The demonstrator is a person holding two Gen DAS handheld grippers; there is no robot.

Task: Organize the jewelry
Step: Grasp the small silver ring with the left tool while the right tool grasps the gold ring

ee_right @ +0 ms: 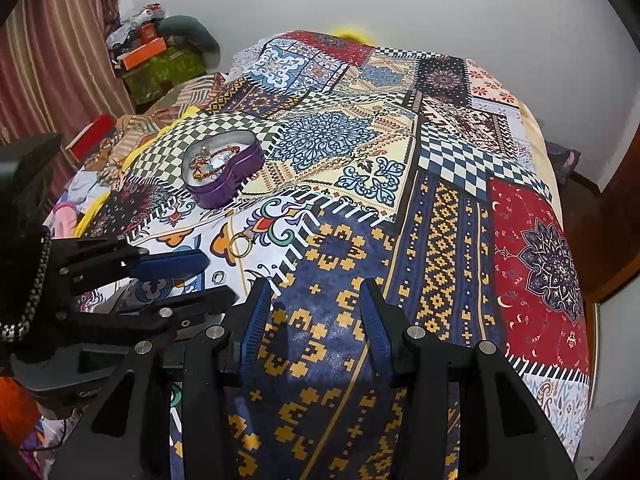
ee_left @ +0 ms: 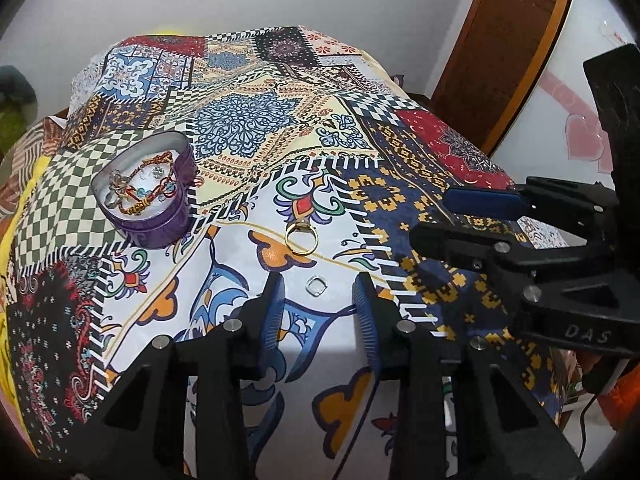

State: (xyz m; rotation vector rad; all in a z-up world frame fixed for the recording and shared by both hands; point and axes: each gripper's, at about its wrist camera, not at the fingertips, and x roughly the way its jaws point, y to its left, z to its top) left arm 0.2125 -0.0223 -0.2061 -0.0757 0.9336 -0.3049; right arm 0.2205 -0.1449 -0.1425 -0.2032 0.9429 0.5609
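Note:
A purple heart-shaped tin [ee_left: 160, 216] sits open on the patterned bedspread and holds bracelets and small jewelry; it also shows in the right wrist view [ee_right: 226, 184]. A gold ring [ee_left: 301, 238] lies on the cloth, also visible in the right wrist view [ee_right: 241, 245]. A small silver ring [ee_left: 316, 285] lies just ahead of my left gripper [ee_left: 320, 300], which is open and empty above it. The silver ring shows in the right wrist view [ee_right: 218, 277]. My right gripper [ee_right: 316, 300] is open and empty over the blue and yellow patch, and appears in the left wrist view [ee_left: 448, 216].
The patchwork bedspread [ee_right: 440, 208] covers the whole bed. A wooden door [ee_left: 512, 40] stands at the right. Striped curtains [ee_right: 52, 40] and a cluttered green stand [ee_right: 160, 64] are at the left, with loose clothes by the bed edge.

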